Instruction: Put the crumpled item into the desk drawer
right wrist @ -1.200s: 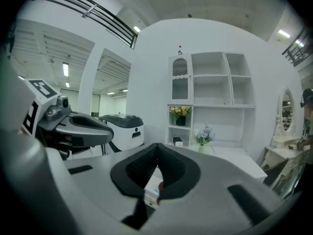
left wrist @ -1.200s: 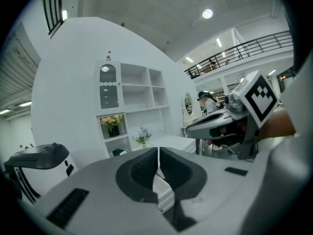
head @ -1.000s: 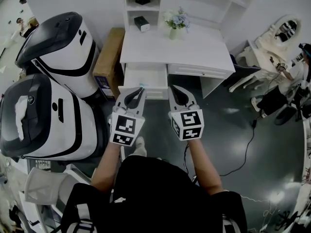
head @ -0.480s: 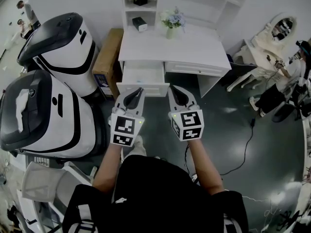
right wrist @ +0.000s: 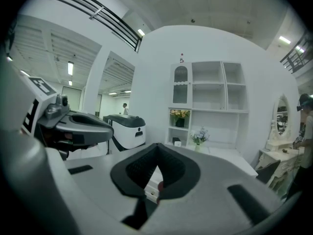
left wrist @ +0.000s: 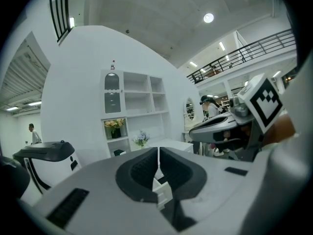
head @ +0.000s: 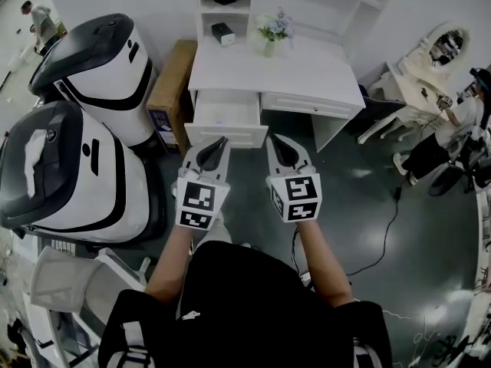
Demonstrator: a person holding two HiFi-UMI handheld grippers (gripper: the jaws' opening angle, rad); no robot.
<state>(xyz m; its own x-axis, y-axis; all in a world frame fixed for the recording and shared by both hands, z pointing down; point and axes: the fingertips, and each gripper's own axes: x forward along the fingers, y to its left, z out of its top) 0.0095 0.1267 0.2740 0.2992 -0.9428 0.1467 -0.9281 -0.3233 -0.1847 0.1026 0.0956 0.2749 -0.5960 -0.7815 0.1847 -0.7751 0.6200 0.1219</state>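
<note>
As they hang side by side above the dark floor (head: 368, 182), the left gripper (head: 221, 142) and the right gripper (head: 273, 141) point at the desk drawer (head: 225, 137), just short of its front. Both sets of jaws are closed tip to tip, with nothing between them. The drawer stands pulled out from the left side of the white desk (head: 307, 71). Its inside looks pale, and I cannot make out the crumpled item there or in any view. Farther back, a vase of flowers (head: 274, 31) stands on the desk. A small black box (head: 223, 34) sits in the shelf (head: 201, 14) behind it.
</note>
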